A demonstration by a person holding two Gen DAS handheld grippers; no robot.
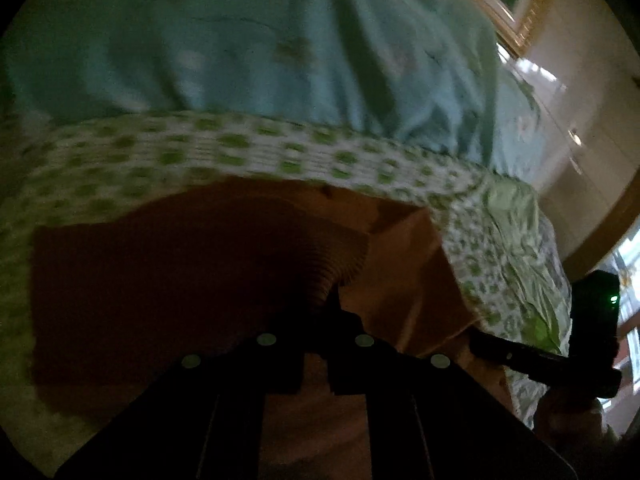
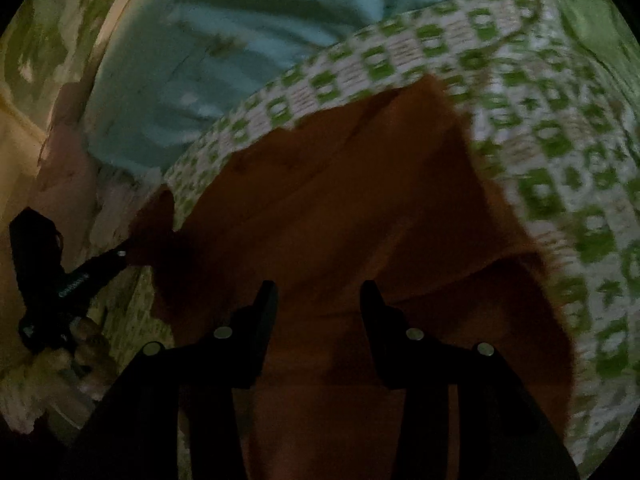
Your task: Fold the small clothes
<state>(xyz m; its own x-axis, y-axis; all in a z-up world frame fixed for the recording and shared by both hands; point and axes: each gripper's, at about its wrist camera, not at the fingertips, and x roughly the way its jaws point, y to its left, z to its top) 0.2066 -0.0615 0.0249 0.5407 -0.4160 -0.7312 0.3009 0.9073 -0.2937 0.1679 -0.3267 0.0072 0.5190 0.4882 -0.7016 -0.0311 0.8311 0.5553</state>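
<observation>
An orange-brown garment point(image 1: 192, 280) lies on a green-and-white patterned bed sheet point(image 1: 224, 148). My left gripper point(image 1: 320, 308) is shut on a gathered fold of the garment. In the right wrist view the left gripper point(image 2: 124, 254) pinches the garment's left corner and lifts it. My right gripper point(image 2: 318, 292) is open and empty, its fingers point(image 2: 264, 312) hovering just over the garment point(image 2: 340, 200). The right gripper point(image 1: 480, 344) also shows at the right edge of the left wrist view, low by the garment's edge.
A light blue blanket point(image 1: 260, 40) is bunched at the far side of the bed. A pale wall and window point(image 1: 580, 100) are to the right. The patterned sheet point(image 2: 560, 140) surrounds the garment.
</observation>
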